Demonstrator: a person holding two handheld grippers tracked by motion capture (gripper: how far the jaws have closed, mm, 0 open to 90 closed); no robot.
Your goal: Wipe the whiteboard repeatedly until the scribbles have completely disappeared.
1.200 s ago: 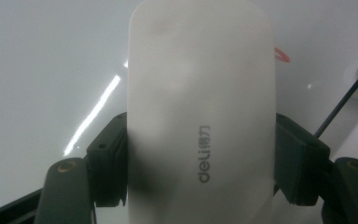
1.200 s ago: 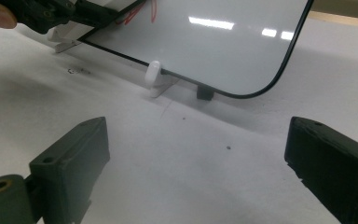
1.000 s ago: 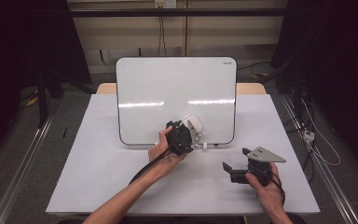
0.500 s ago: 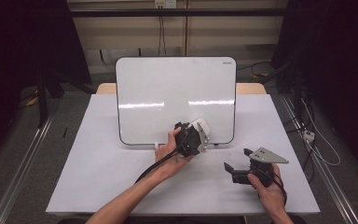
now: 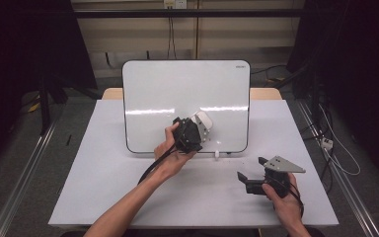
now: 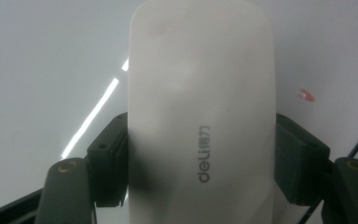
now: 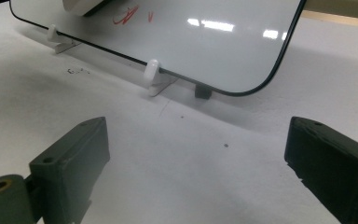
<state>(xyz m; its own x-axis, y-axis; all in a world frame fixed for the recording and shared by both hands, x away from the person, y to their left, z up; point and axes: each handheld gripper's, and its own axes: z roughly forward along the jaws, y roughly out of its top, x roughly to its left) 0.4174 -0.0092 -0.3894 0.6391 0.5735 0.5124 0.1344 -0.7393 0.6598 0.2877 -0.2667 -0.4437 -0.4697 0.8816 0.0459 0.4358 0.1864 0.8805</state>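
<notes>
Eraser (image 6: 200, 112) clamped in left gripper (image 5: 191, 134) jaws, against whiteboard (image 5: 177, 89).
Red marks (image 7: 126, 16) plain from right gripper (image 7: 200, 154) view; jaws apart, low over surface (image 5: 103, 173).

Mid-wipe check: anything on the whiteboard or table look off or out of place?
Nothing damaged or spilled. Red marker strokes remain on the whiteboard beside the eraser, which the left gripper clamps squarely. The right gripper rests open on the table.

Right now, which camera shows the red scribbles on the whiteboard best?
The right gripper view: the red marks sit sharp near the whiteboard bottom edge, beside the eraser. The left gripper view catches one small red mark. From the high view they're too small to tell.
</notes>
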